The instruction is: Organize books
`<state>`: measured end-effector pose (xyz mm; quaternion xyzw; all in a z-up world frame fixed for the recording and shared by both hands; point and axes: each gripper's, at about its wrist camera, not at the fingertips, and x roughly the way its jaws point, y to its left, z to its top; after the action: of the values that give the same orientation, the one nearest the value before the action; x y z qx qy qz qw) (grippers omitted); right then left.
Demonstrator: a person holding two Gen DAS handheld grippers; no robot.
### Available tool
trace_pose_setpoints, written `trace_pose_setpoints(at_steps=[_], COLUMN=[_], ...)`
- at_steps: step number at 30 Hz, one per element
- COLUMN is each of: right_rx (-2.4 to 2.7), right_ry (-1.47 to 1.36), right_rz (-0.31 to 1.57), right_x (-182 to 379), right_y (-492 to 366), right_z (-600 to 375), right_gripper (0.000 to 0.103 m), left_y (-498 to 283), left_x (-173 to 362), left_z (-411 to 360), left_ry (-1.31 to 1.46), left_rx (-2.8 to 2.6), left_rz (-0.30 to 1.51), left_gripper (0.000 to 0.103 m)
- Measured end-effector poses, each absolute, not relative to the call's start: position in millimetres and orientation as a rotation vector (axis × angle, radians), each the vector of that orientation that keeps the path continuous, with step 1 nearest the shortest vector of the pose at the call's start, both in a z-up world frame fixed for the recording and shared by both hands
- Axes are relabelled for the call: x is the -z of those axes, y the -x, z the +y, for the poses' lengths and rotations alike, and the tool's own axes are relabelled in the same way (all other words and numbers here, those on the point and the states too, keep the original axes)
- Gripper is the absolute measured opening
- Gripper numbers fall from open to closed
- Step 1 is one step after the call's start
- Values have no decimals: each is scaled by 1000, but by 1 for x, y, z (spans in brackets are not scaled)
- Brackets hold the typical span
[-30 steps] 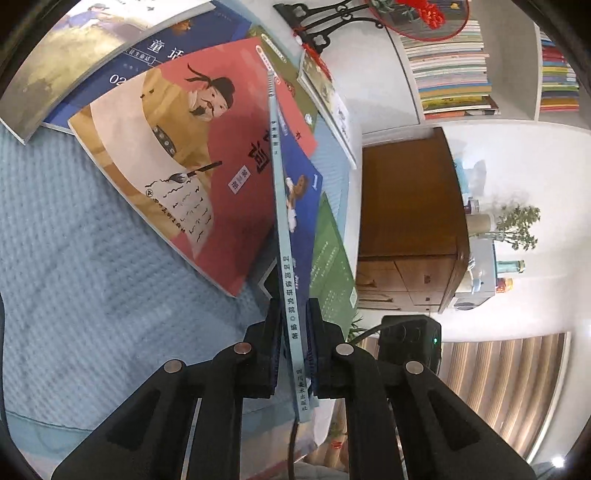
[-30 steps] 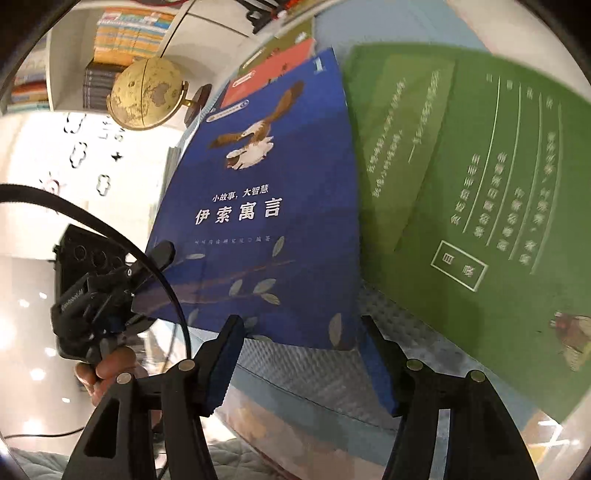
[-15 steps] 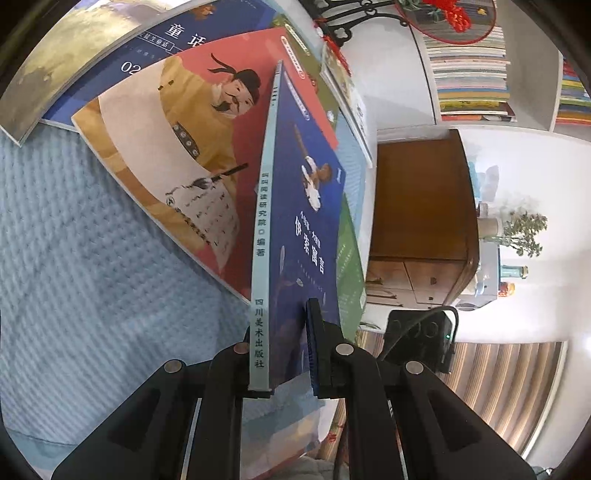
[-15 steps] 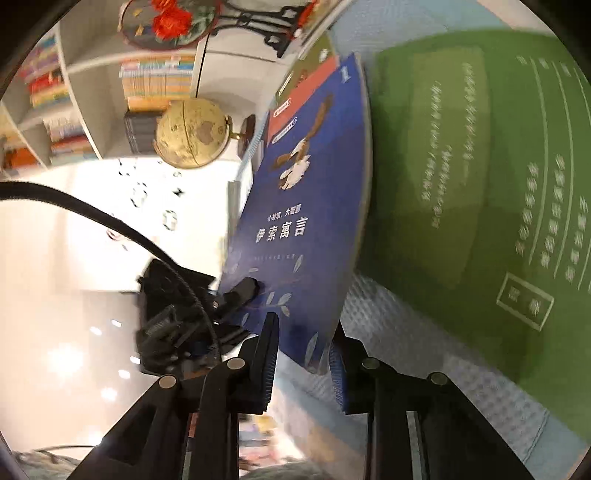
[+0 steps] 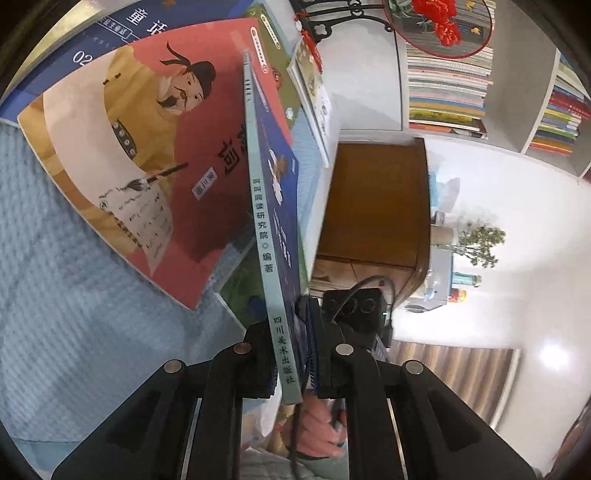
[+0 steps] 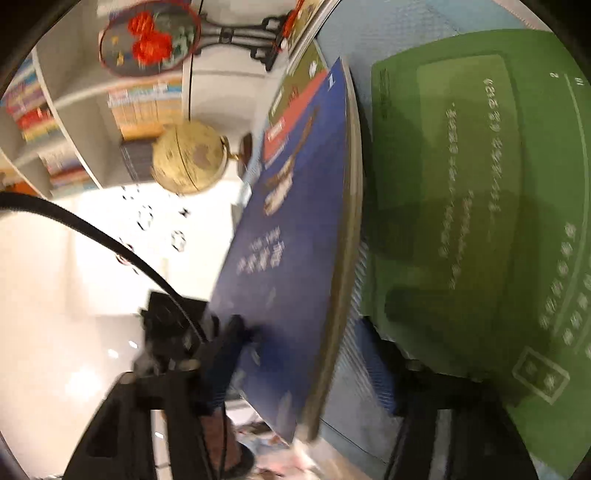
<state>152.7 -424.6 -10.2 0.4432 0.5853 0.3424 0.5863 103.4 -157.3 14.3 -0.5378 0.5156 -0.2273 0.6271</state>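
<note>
The thin blue paperback book with a pale grey-green spine [image 5: 275, 280] stands on edge, lifted clear of the blue quilted cloth [image 5: 55, 258] that covers the surface. The left gripper [image 5: 293, 354] has its jaws pinched on the book's lower spine end. The right gripper [image 6: 306, 373] has just been opening its jaws; they now stand apart either side of the book's lower page edge, which sits between them, and the blurred right view shows no pad pressing on it.

The step in hand looks like lifting one book out of the spread to place it with the others; next, the left gripper likely has to carry it alone, kept upright, while the right backs away without knocking the cover.

Beneath it lie a red book with a robed figure holding a brush [image 5: 155, 162], a dark blue book [image 5: 110, 33] farther back, and a green book page with pale columns of text [image 6: 476, 221]. Beyond the surface are white shelves of stacked books [image 5: 448, 85], a round red-flower ornament on a black stand [image 6: 147, 37], a golden globe [image 6: 190, 162], a brown wooden cabinet [image 5: 373, 206] and a small potted plant [image 5: 480, 243].
</note>
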Motion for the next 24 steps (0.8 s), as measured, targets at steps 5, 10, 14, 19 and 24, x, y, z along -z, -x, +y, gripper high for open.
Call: trace_pose_setpoints(at_steps=[5, 10, 14, 19, 24], right_rx=[-761, -720, -730, -764, -770], right_ry=[-717, -287, -74, 12, 3], right_rz=[1320, 1217, 1130, 1088, 1058], right_x=[-23, -62, -83, -97, -110], right_y=[-156, -138, -117, -96, -85], right_z=[-402, -369, -351, -346, -331], right_gripper=[28, 26, 26, 26, 26], left_y=[-106, -99, -86, -71, -63], left_x=[-22, -52, -71, -82, -98], left_z=[-165, -188, -192, -180, -158], left_ry=[989, 662, 540, 526, 520], left_rx=[407, 290, 282, 299, 316], left_rz=[1232, 1188, 1141, 1114, 1078], left_gripper=[10, 13, 13, 13, 13])
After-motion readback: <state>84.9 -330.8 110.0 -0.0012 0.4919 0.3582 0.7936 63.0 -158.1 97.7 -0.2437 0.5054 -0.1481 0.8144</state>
